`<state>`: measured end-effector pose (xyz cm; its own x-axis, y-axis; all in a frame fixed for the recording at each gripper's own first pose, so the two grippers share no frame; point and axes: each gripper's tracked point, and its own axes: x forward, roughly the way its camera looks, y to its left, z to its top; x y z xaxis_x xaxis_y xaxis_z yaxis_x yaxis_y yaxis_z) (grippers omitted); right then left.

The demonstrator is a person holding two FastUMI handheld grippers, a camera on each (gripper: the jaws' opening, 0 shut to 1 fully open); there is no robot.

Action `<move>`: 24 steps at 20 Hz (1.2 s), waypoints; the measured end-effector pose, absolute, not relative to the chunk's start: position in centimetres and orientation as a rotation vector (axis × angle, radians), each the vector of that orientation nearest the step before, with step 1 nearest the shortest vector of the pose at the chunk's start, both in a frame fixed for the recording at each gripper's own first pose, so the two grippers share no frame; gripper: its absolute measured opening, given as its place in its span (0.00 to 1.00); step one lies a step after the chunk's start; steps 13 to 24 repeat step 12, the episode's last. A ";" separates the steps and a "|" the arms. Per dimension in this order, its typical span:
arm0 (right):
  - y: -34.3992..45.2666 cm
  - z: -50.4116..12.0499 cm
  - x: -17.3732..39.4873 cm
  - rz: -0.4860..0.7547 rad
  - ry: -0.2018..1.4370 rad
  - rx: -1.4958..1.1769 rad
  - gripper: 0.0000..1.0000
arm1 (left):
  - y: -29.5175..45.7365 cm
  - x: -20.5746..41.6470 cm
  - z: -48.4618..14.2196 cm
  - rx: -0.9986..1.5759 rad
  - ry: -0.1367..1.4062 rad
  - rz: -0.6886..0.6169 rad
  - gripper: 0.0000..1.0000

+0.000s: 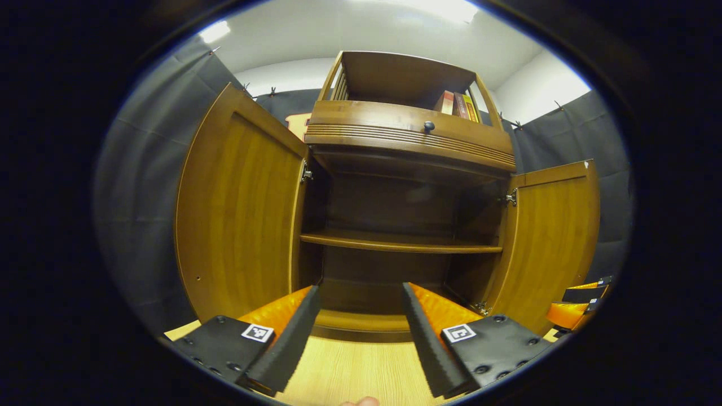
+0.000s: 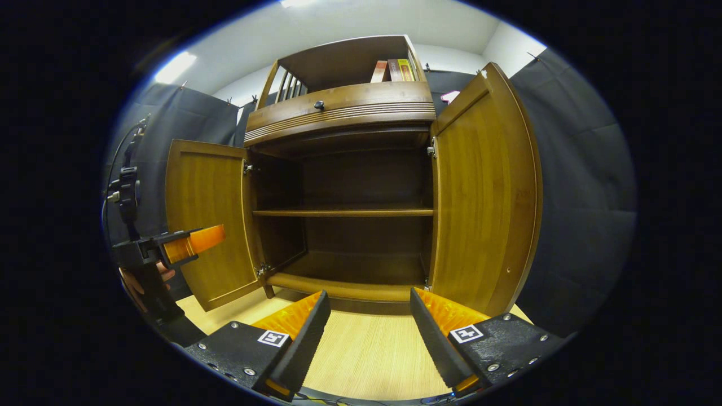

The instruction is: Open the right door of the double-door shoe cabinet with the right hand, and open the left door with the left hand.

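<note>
Both doors of the shoe cabinet (image 1: 409,186) are standing wide open: the left door (image 1: 242,208) is swung out to one side, the right door (image 2: 485,192) to the other, baring the inner shelf (image 2: 344,212). The left gripper (image 1: 361,332) and right gripper (image 2: 369,338) are hanging spread, holding nothing, clear of the wood. The task is looking finished, nothing left to pull.

The left gripper view looks low and straight into the open shoe cabinet (image 1: 395,225) from near its front, slightly left of centre, tilted upward. The right gripper view faces the same cabinet (image 2: 344,208) from slightly right of centre, a little farther back. Both share its inner shelf (image 1: 397,242) (image 2: 343,212), both open doors and the drawer above.
</note>
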<state>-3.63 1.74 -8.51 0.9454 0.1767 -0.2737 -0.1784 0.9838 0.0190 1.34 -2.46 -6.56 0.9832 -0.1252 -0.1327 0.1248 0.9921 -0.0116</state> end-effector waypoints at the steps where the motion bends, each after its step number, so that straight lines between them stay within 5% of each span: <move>1: 1.7 -8.6 -3.7 0.181 0.280 -0.004 0.88 | -1.9 1.3 -6.5 -0.005 0.134 -0.116 0.96; 24: 1.8 -9.0 -3.7 0.174 0.294 0.015 0.88 | -1.2 1.0 -6.0 0.026 0.111 -0.107 0.95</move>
